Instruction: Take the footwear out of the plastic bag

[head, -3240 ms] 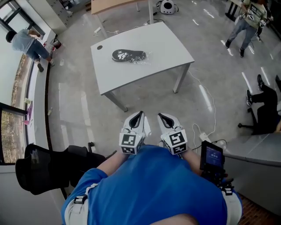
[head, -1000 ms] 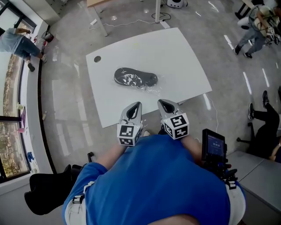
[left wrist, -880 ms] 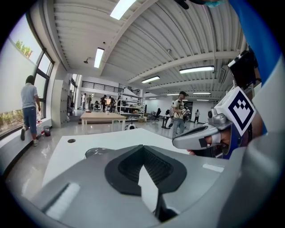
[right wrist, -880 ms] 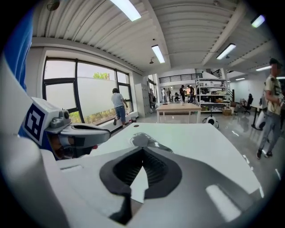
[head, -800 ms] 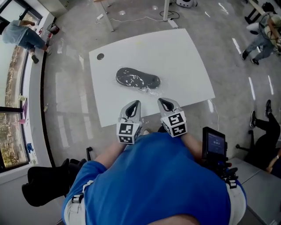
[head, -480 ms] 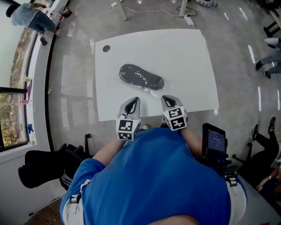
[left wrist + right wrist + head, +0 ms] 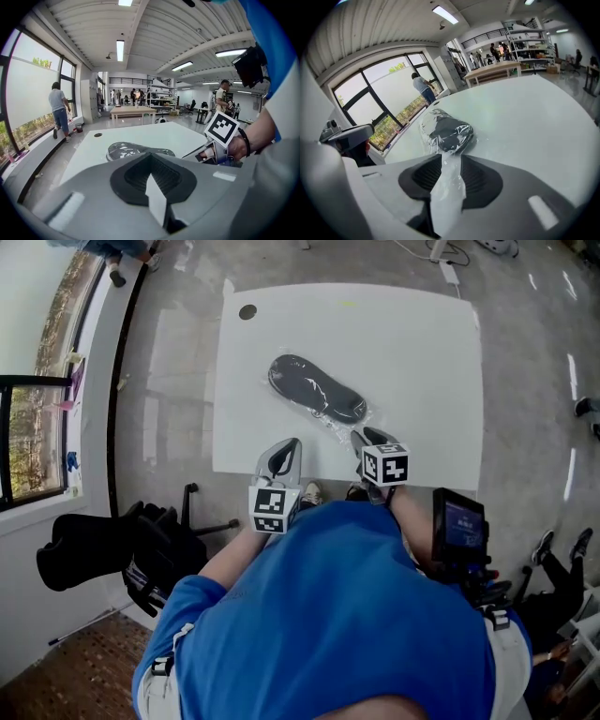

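A dark flat piece of footwear (image 7: 317, 388) lies sealed in a clear plastic bag on the white table (image 7: 422, 343). It also shows in the left gripper view (image 7: 136, 151) and the right gripper view (image 7: 447, 131). My right gripper (image 7: 359, 436) is at the bag's near end; its jaws have just been opening and stand open, with the bag's loose film showing in the gap between them (image 7: 449, 161). My left gripper (image 7: 291, 443) is shut and empty over the table's front edge, left of the bag (image 7: 151, 159).
A round cable hole (image 7: 247, 311) sits at the table's far left corner. A black chair (image 7: 94, 554) stands on the floor to the left. A dark device (image 7: 457, 524) hangs at my right side. A person (image 7: 58, 110) stands by the window.
Both grippers have come forward and down from the table's near edge. The right one dropped further and now reaches the bag's near end. The table fills more of the head view.
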The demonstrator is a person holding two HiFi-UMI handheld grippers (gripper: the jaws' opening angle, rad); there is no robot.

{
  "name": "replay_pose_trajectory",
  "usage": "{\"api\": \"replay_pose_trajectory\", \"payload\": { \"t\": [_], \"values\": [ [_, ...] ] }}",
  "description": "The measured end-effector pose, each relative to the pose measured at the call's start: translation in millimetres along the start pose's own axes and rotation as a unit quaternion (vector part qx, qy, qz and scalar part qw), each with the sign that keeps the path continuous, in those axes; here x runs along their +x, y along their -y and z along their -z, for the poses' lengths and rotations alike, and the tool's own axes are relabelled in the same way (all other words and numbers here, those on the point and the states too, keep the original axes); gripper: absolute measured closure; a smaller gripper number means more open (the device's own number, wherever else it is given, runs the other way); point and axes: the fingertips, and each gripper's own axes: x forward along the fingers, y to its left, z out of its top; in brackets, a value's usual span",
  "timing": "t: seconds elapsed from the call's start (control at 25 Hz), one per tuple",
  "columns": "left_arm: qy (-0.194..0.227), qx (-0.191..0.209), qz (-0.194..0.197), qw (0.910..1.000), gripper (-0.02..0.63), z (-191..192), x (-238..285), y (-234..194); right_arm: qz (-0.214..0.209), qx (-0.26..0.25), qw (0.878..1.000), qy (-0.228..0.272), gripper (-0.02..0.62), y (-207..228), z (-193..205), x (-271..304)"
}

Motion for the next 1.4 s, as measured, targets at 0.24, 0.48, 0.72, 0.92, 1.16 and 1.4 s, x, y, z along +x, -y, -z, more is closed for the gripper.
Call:
{"api": "replay_pose_trajectory", "payload": {
  "t": [0.24, 0.48, 0.72, 0.92, 1.16, 1.4],
  "values": [
    [-0.009, -0.014, -0.030, 0.9994, 0.599, 7, 3, -7, -0.027, 0.029, 0.998, -0.051, 0.474, -1, 8, 24],
    [-0.011, -0.017, -0.041, 0.9989, 0.599, 14, 2, -11, -0.011, -0.021, 0.996, -0.086, 0.592, 0, 17, 28],
    [-0.007, -0.007, -0.028, 0.9996, 0.598, 7, 17, 5, 0.002, -0.092, 0.991, -0.099, 0.592, 20, 16, 8],
    [-0.003, 0.010, -0.010, 0.9999, 0.598, 5, 43, 22, 0.033, -0.131, 0.986, -0.100, 0.592, 59, 14, -10],
    [-0.010, 0.029, -0.004, 0.9995, 0.598, 4, 56, 13, 0.078, -0.129, 0.985, -0.087, 0.592, 88, -1, -29],
    [-0.039, 0.076, 0.024, 0.9961, 0.598, -2, 82, -10, 0.098, -0.118, 0.984, -0.087, 0.592, 96, -12, -30]
  ]
}}
